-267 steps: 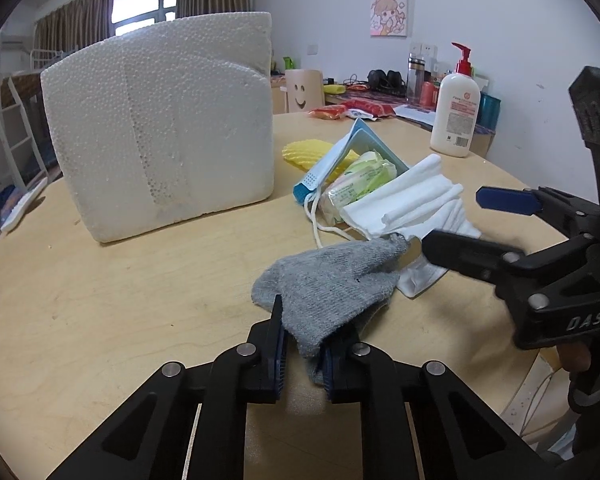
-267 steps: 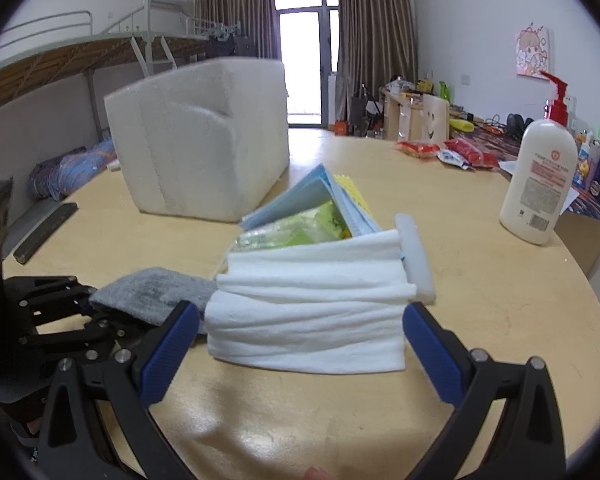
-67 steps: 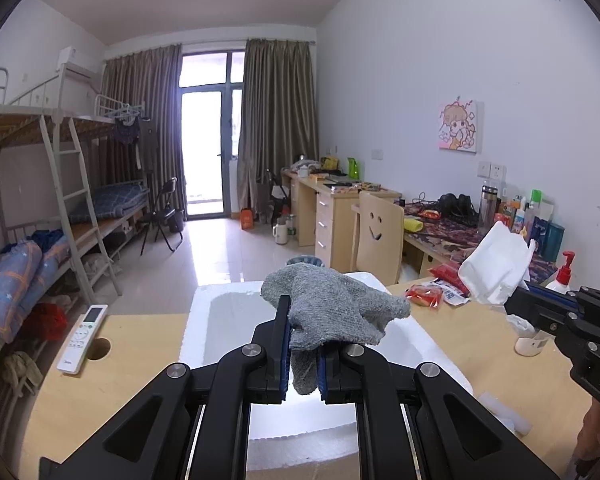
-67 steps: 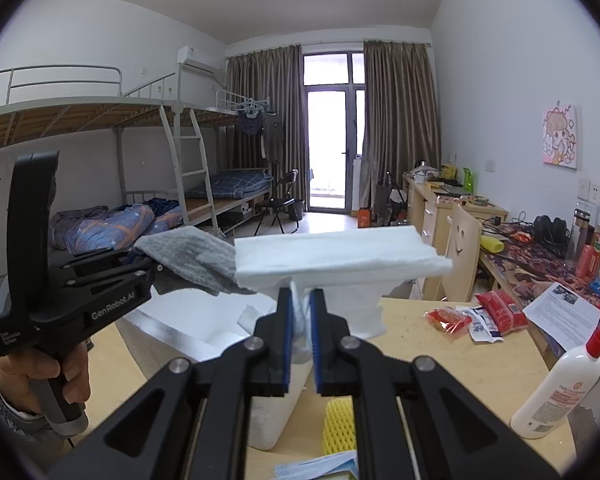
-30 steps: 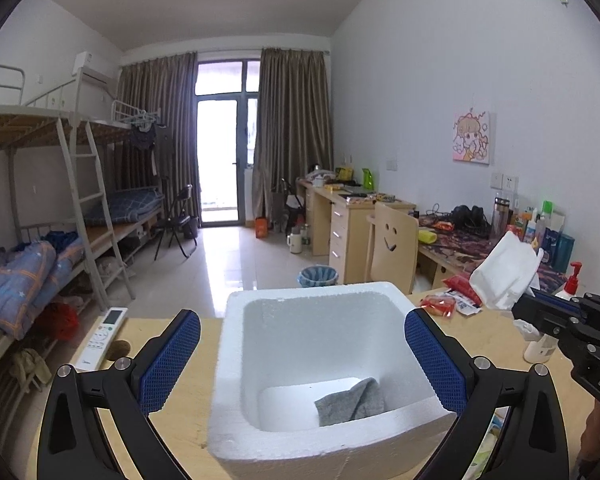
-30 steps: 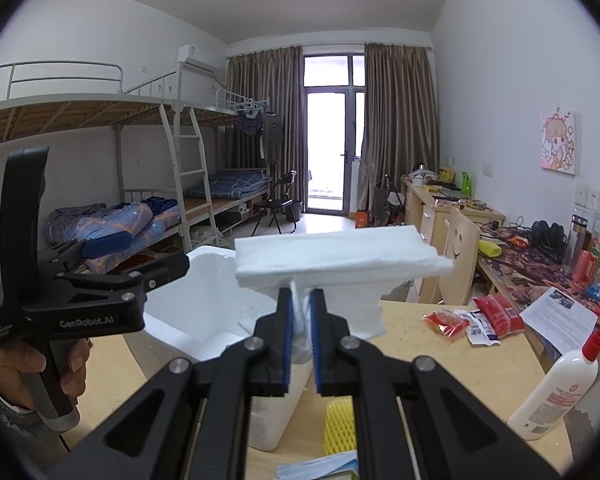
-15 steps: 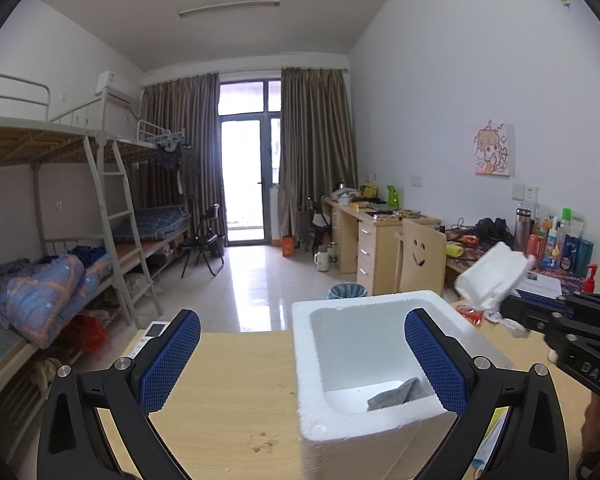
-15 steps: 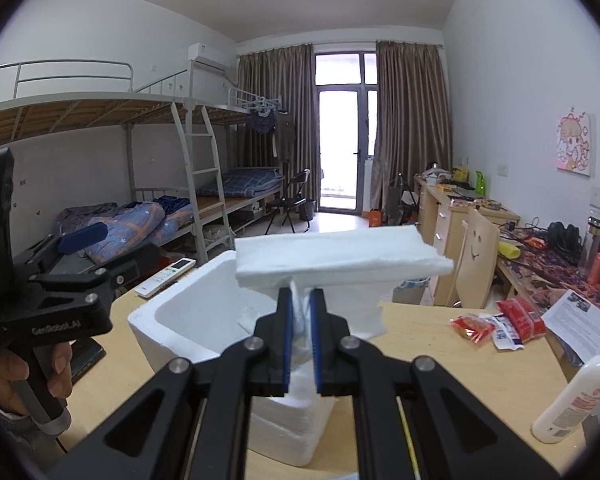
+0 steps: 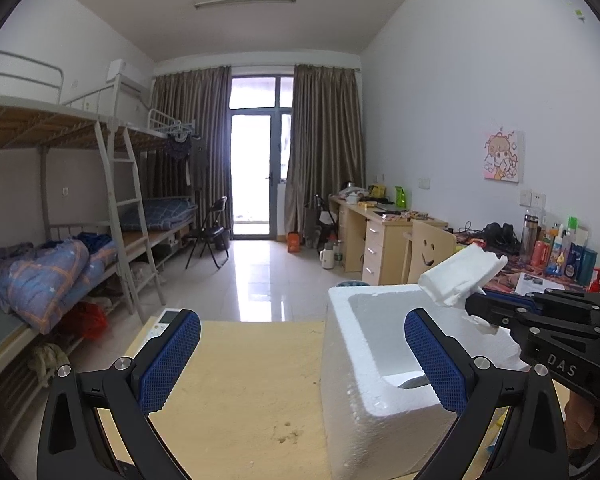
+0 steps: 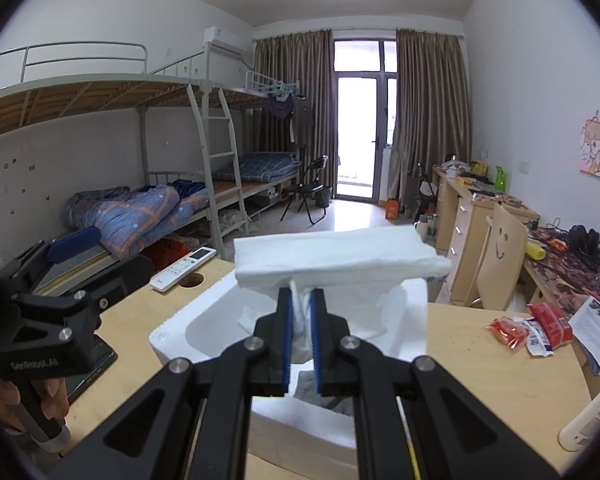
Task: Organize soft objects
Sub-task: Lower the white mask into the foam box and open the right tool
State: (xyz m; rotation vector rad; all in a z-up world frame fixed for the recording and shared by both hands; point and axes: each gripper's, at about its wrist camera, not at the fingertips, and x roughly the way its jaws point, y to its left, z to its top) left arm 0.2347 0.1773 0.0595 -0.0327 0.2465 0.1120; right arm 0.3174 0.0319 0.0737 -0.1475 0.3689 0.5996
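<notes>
Right tongs (image 10: 300, 330) — clenched on a folded white towel (image 10: 336, 260), held above the open white foam box (image 10: 300, 420) on the wooden surface (image 10: 480, 368). Left tongs (image 9: 300, 360) — spread wide and empty, beside the box's left wall. Grey cloth (image 10: 320, 394) lies on the box floor (only a patch shows). Remote control (image 10: 184, 268) near the surface's far edge.

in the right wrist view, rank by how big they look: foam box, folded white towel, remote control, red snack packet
1. foam box, partly hidden behind the gripper
2. folded white towel, close to the box in apparent size and nearer the camera, so that order is unsure
3. remote control
4. red snack packet, looks about like the remote; unsure
</notes>
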